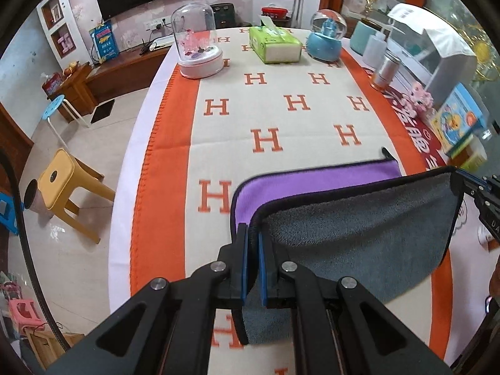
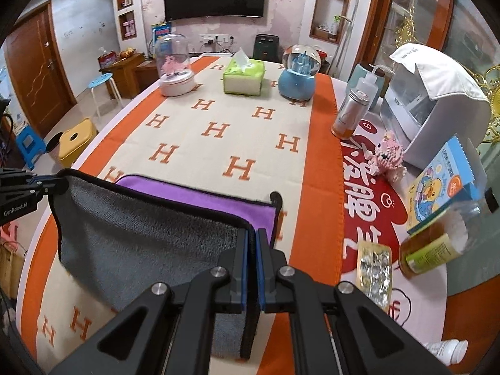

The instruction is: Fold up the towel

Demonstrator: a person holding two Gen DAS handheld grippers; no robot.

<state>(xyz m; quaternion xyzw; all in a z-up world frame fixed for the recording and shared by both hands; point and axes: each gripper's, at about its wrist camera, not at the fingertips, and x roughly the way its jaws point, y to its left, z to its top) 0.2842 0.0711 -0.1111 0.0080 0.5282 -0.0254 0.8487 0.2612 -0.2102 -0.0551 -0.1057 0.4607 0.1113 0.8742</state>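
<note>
The towel [image 1: 359, 234], grey on one face and purple on the other with dark piping, sits low in both frames, its near edge lifted off the bench [image 1: 281, 118] and its purple half lying flat beyond. The left gripper [image 1: 253, 259] has its fingers clamped on one near corner; the right gripper [image 2: 252, 262] is clamped on the other. Only the right wrist view shows the honey-coloured bottle [image 2: 428, 253] and foil blister pack [image 2: 375, 268] at lower right; only the left shows the pink stool [image 1: 22, 312] at lower left.
</note>
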